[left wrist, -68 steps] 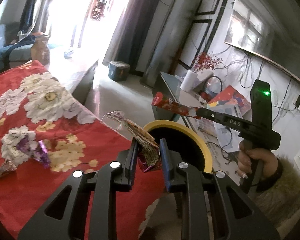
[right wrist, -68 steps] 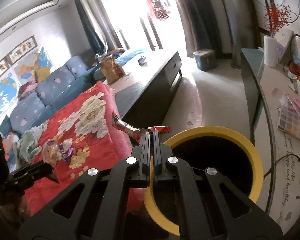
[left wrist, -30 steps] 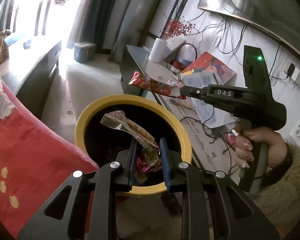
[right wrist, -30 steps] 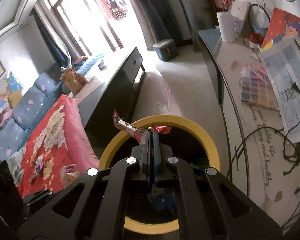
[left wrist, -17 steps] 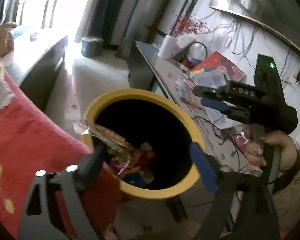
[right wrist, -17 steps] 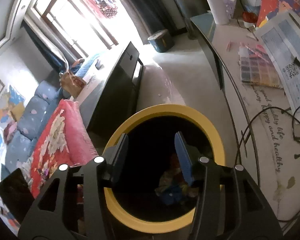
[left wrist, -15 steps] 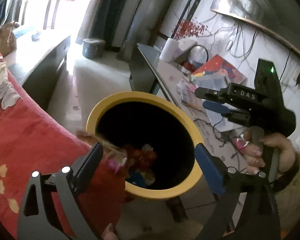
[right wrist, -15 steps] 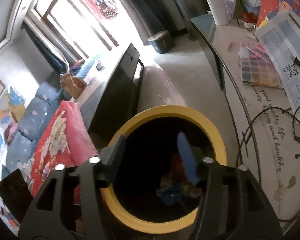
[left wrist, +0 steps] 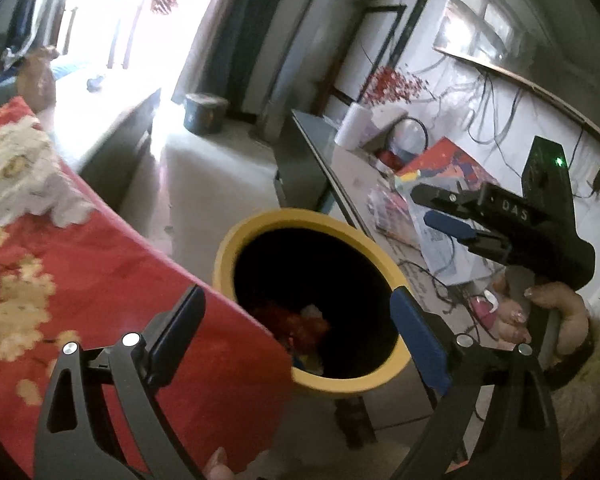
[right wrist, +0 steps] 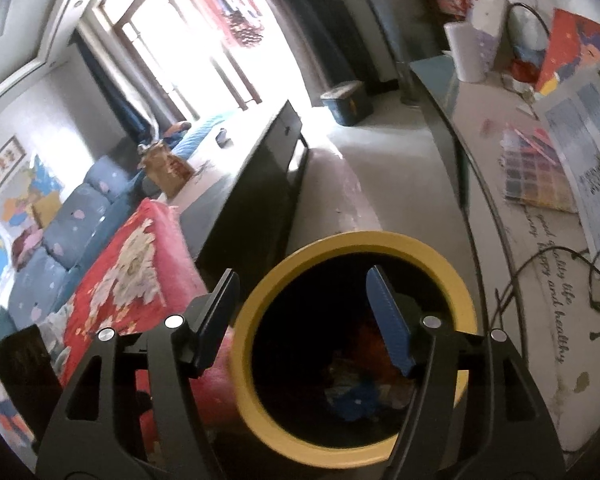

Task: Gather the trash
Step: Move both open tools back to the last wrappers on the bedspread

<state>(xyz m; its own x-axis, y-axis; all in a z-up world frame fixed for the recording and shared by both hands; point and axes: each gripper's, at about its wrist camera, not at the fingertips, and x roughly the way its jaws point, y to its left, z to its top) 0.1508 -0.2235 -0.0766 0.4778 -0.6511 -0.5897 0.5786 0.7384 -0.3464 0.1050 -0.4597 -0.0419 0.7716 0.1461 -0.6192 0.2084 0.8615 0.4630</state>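
- Bin [left wrist: 260,220], yellow rim, black inside; stands just beside the red flowered cloth [left wrist: 80,280]
- Wrappers [left wrist: 304,322], red and mixed; lying at the bin's bottom
- Left gripper [left wrist: 296,320]: over the bin's near edge; fingers spread wide, nothing between
- Right gripper [right wrist: 300,312]: above the bin's mouth; jaws opening, nothing between; hand [left wrist: 556,320] on its grip, right of the bin

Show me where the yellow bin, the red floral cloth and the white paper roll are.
yellow bin [right wrist: 452,276], right wrist view, far rim.
red floral cloth [left wrist: 112,276], left wrist view, plain red part.
white paper roll [right wrist: 466,54], right wrist view, side.
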